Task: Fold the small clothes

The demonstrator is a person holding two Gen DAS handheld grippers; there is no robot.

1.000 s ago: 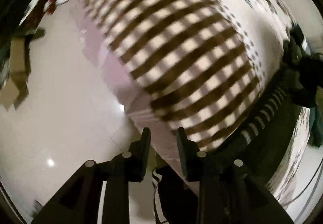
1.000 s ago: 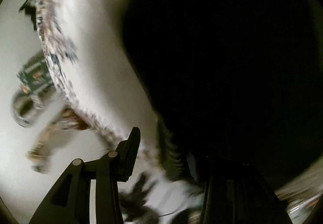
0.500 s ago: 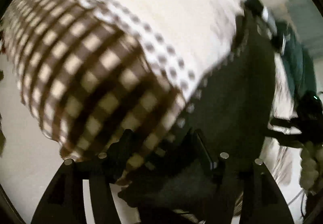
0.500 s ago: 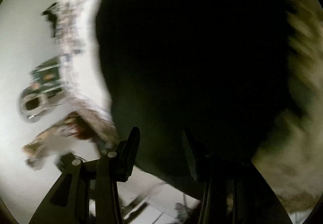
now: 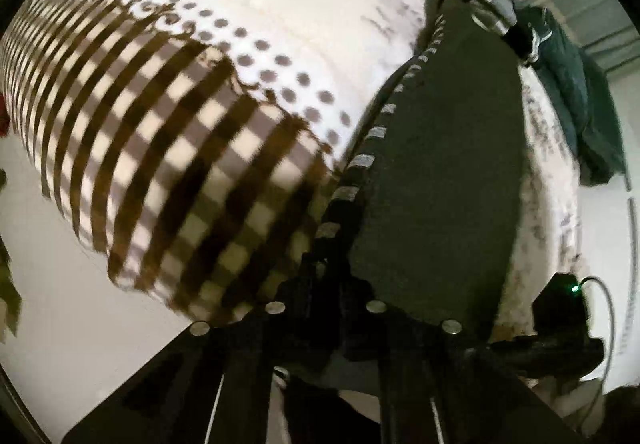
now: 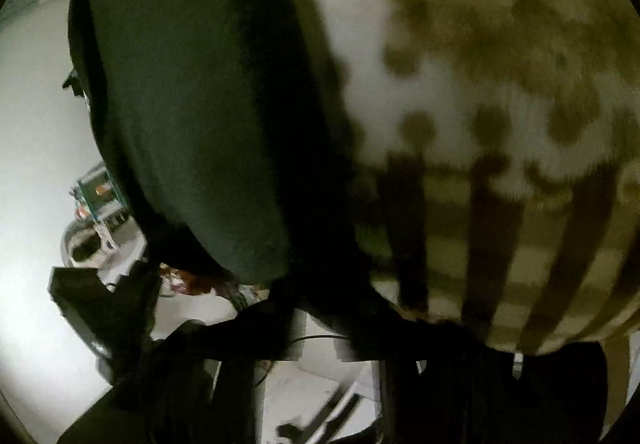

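Note:
A small black garment [image 5: 436, 172] with a black-and-white striped edge [image 5: 362, 160] lies stretched over a bed with a checked, dotted and flowered cover [image 5: 168, 148]. My left gripper [image 5: 332, 272] is shut on the garment's near corner at the striped edge. In the right wrist view the same garment [image 6: 200, 92] fills the left and middle of the frame. My right gripper [image 6: 320, 308] is shut on its near edge. Its fingertips are dark and partly hidden by the cloth.
A dark teal garment [image 5: 580, 92] lies on the bed at the far right. A black device with a green light [image 5: 560, 304] and a cable sits by the bed's near right edge. White floor [image 5: 60, 264] lies left, with clutter [image 6: 96, 204] on it.
Both grippers have closed on the black garment and swung up from the bed's side. The garment is now spread flat over the cover.

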